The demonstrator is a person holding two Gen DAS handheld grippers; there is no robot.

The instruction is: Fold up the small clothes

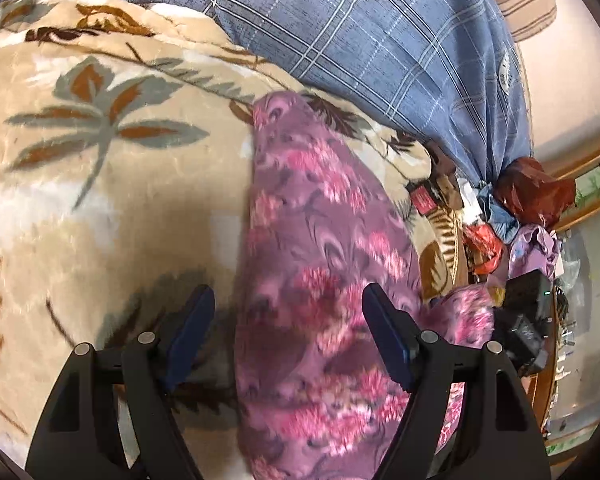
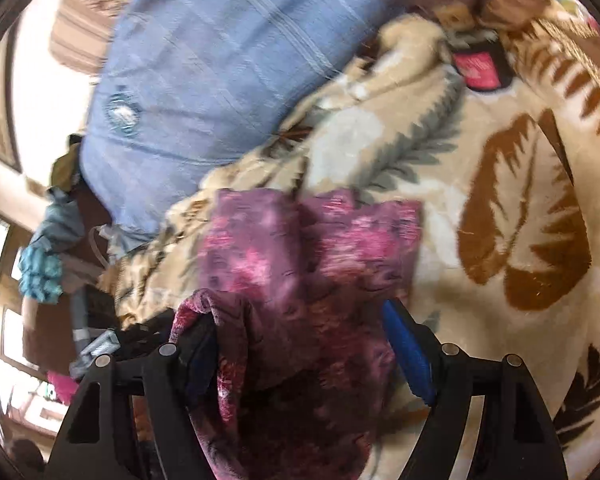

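Floral garment on leaf-print blanket.
Left gripper [image 1: 288, 312] and right gripper [image 2: 300, 328] both stand apart, straddling the purple floral garment [image 1: 320, 248] unclamped on the blanket [image 1: 100, 200].

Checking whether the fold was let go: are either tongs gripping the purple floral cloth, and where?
Neither. Left tongs stand open above the cloth. Right tongs are open too, though its edge drapes over one finger.

Left gripper [image 1: 288, 316] at six o'clock, jaws wide apart, nothing pinched. Purple floral cloth [image 1: 312, 240] runs from centre down to six, passing between the fingers and lying on the beige leaf-print blanket [image 1: 100, 160], which fills nine through eleven. Blue checked bedding [image 1: 360, 40] at twelve to two. Clutter of small items [image 1: 512, 216] at three. Other gripper's black body [image 1: 526, 312] at four.
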